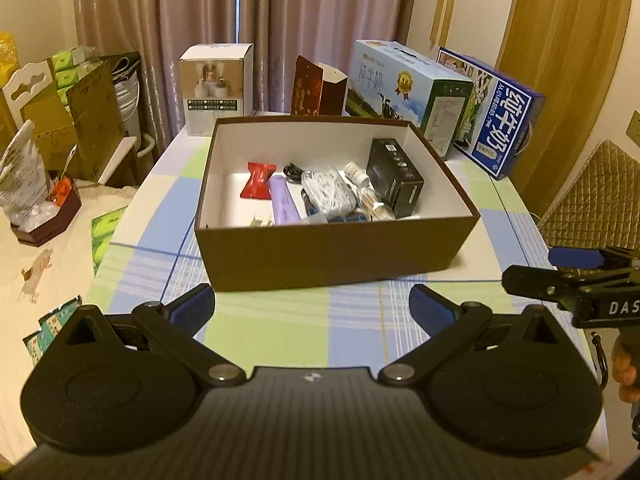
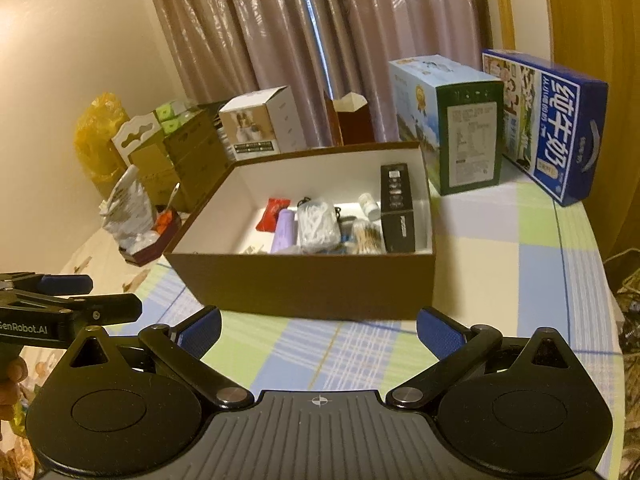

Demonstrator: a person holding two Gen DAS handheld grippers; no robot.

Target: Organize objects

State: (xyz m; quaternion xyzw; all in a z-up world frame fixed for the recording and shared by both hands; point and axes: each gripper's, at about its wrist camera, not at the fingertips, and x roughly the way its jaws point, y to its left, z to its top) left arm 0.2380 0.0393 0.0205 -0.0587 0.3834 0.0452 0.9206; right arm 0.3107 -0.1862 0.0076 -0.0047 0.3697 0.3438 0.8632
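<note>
Both jaws spread wide, nothing in them. Left gripper and right gripper hover low over the counter, side by side. Brown box sits straight ahead of both jaws, just beyond the tips, open top. Inside: red packet, purple tube, plastic bag, black carton at right wall.

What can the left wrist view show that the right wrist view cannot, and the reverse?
Only the left wrist view shows the green packets on the cloth left of the table and the quilted chair back. Only the right wrist view shows the yellow bag near the wall. Both show the open brown box, its black box, the purple tube and the blue milk carton.
</note>
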